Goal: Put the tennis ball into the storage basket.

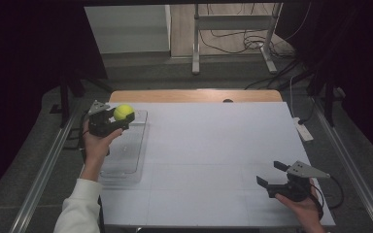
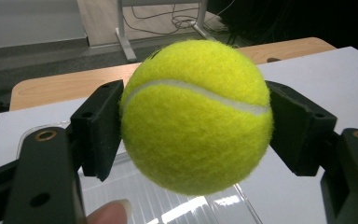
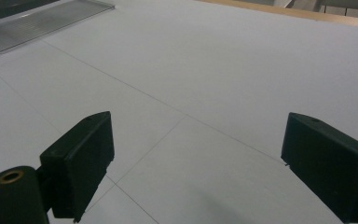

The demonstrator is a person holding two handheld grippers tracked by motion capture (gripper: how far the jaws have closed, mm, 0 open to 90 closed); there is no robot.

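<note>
- Nearest the high camera, a white sleeve (image 1: 80,206) comes in at the bottom left, and the person's left hand (image 1: 96,144) rises from it.
- That hand holds the left claw (image 1: 122,118) above the far end of a clear plastic tray (image 1: 126,155).
- Its jaws are clamped on a yellow tennis ball (image 1: 123,112), one jaw on each side; in the left gripper view the ball (image 2: 196,114) sits well above the ribbed tray (image 2: 168,203), clear of it.
- A fingertip (image 2: 109,212) shows at the bottom edge of that view.
- The right claw (image 1: 273,174), held in the right hand (image 1: 305,206), sits near the tabletop's (image 1: 213,145) near right corner with its jaws spread wide and nothing between them.
- In the right gripper view, faint lines cross the white tabletop (image 3: 223,70) ahead of that claw (image 3: 200,163).
- The tray (image 3: 42,23) lies at the far upper left of that view.
</note>
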